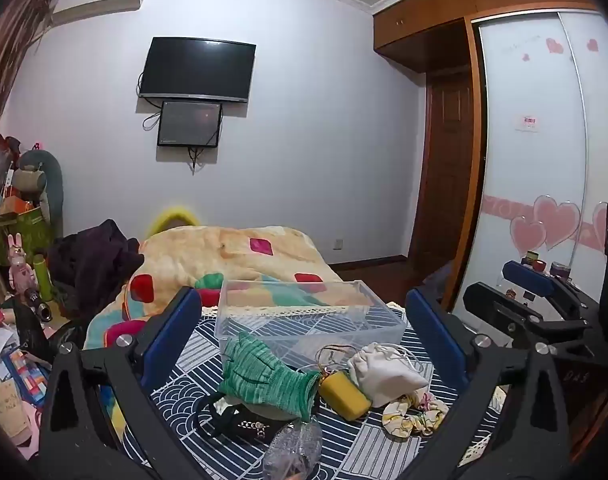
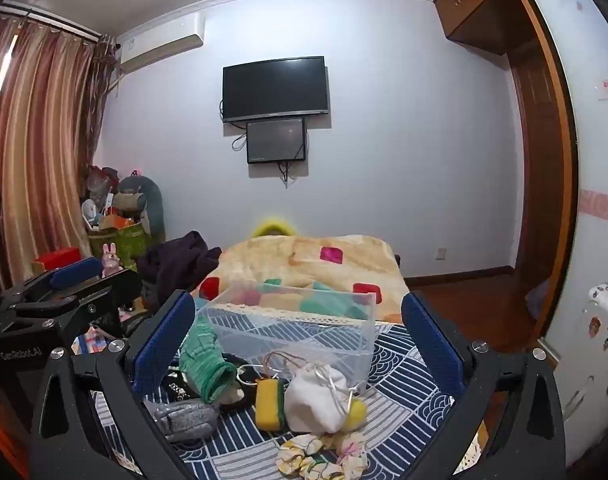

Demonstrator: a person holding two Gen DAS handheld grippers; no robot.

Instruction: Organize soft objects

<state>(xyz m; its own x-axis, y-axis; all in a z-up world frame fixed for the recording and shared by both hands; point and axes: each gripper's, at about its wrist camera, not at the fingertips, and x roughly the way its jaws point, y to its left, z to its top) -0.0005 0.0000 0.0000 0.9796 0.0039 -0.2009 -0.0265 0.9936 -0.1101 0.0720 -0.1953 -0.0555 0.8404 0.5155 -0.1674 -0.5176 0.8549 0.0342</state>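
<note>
On a blue patterned cloth point(image 1: 192, 384) lie a green knitted glove point(image 1: 264, 372), a yellow sponge point(image 1: 343, 394), a white drawstring pouch point(image 1: 383, 372) and a floral scrunchie point(image 1: 411, 414). A clear plastic bin point(image 1: 307, 316) stands empty behind them. My left gripper point(image 1: 302, 324) hovers open above the pile, its blue pads wide apart. The right wrist view shows the glove point(image 2: 206, 364), sponge point(image 2: 268, 402), pouch point(image 2: 317, 398), scrunchie point(image 2: 323, 458) and bin point(image 2: 292, 320). My right gripper point(image 2: 298, 328) is open too, holding nothing.
A silvery glittery item point(image 2: 184, 420) and a black strap with a chain point(image 1: 244, 426) lie near the front. Behind the bin is a bed with a patterned blanket point(image 1: 232, 256) and dark clothes point(image 1: 92, 260). Cluttered shelves stand at the left point(image 1: 16, 240), a wardrobe at the right point(image 1: 531, 160).
</note>
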